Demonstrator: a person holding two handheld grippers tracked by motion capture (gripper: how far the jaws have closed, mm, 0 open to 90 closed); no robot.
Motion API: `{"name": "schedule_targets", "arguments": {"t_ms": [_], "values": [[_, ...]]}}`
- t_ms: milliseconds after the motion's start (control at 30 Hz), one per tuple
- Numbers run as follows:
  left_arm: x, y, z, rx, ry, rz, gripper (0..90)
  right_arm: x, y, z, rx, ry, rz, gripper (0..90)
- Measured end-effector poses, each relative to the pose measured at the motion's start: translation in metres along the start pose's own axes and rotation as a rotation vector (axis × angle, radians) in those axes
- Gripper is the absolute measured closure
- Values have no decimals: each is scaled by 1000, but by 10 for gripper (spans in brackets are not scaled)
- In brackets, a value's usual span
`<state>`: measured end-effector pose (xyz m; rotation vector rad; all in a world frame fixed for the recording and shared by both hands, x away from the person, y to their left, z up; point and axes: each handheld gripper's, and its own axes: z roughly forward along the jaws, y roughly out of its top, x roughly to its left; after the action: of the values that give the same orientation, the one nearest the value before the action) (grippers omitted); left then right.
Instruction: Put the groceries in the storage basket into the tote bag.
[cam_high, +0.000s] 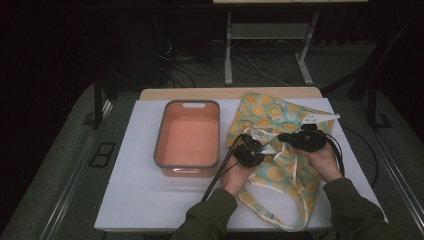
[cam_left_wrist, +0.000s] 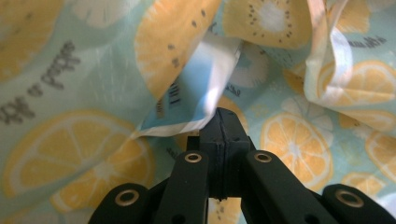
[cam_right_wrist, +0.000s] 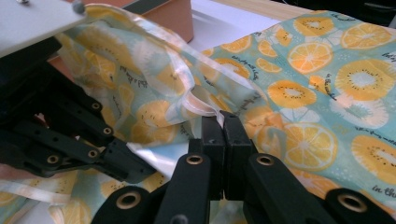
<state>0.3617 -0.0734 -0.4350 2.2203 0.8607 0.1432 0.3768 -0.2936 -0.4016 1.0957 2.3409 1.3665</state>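
The orange tub sits at nine o'clock of the fruit-print bag, whose cloth both the left gripper and right gripper pinch with clenched jaws.

Both hands reach forward, left gripper and right gripper with jaws closed.

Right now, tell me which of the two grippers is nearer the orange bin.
The left gripper. It is shut on the fruit-print apron just beside the orange bin; the right gripper grips the cloth farther away.

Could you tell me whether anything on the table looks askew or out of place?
Only the fruit-print cloth: it lies rumpled and skewed beside the empty orange bin, straps trailing toward the table's near edge.
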Motion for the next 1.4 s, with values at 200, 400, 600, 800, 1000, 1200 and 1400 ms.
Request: {"name": "schedule_targets", "arguments": {"t_ms": [200, 400, 600, 800, 1000, 1200, 1400], "values": [[2, -6, -17, -26, -6, 0, 842, -1, 0, -2, -2, 0, -4, 892], [-8, -20, -47, -63, -70, 57, 724, 2, 2, -8, -14, 20, -6, 892], [-18, -36, -72, -67, -132, 121, 599, 14, 4, -19, -8, 64, -35, 892], [-15, -51, -90, -91, -176, 131, 496, 30, 3, -32, -3, 120, -76, 892], [-9, -72, -108, -101, -187, 133, 443, 50, -5, -34, 49, 169, -126, 891], [-8, -87, -118, -109, -198, 134, 412, 65, -22, -27, 129, 168, -172, 890], [-6, -93, -119, -102, -197, 137, 410, 74, -38, -11, 218, 166, -201, 889]]}}
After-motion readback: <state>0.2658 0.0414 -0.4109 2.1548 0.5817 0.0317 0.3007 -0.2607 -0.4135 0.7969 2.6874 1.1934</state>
